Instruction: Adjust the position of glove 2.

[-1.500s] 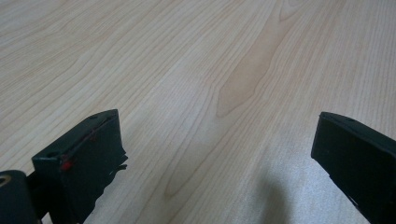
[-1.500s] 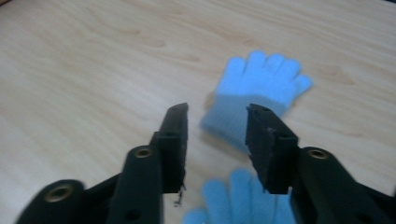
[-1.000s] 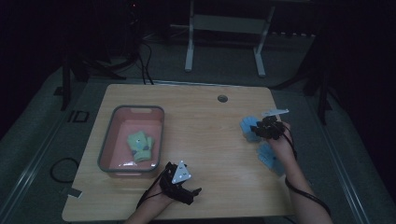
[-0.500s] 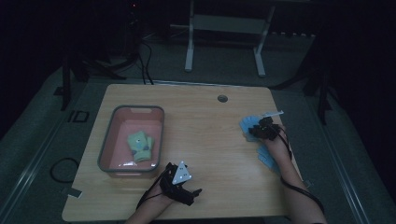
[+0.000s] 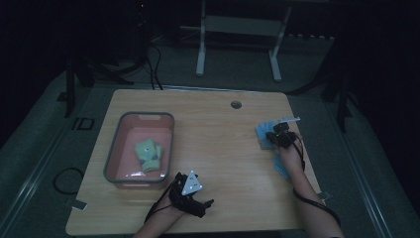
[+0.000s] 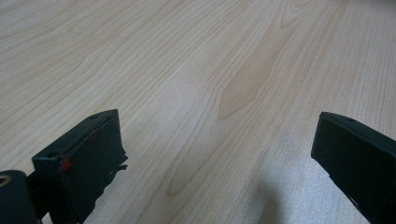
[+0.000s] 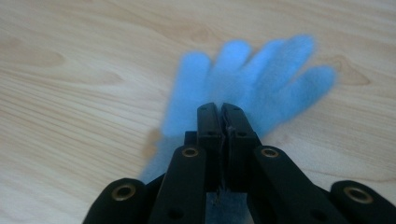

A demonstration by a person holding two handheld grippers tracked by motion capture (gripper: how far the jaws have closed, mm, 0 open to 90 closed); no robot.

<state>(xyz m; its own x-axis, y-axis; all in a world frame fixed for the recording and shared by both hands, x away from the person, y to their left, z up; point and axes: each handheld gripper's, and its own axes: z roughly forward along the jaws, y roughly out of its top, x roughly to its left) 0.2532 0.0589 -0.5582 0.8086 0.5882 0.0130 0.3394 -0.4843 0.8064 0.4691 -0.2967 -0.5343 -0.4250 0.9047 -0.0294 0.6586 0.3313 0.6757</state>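
The right gripper [image 7: 220, 108] has just been closing, and its jaws now meet on the blue glove [image 7: 247, 79], pinching the fabric near the palm while the glove's fingers splay out ahead of the tips on the table [image 7: 70, 93]. In the high view a second blue glove [image 5: 282, 167] lies just behind that gripper, partly under the person's wrist. The left gripper [image 6: 215, 140] rests low over bare wood with its jaws wide apart and nothing between them. The grey bin [image 5: 112, 158], with a pale green glove [image 5: 148, 153] inside, sits ahead of it and to its left.

The pinch looks thin (the pads seem to catch only a fold of fleece), so a quick lift could let the glove slide free. The trailing cuff might also drag the second glove along or off the table edge, since the two lie close together beneath the wrist.
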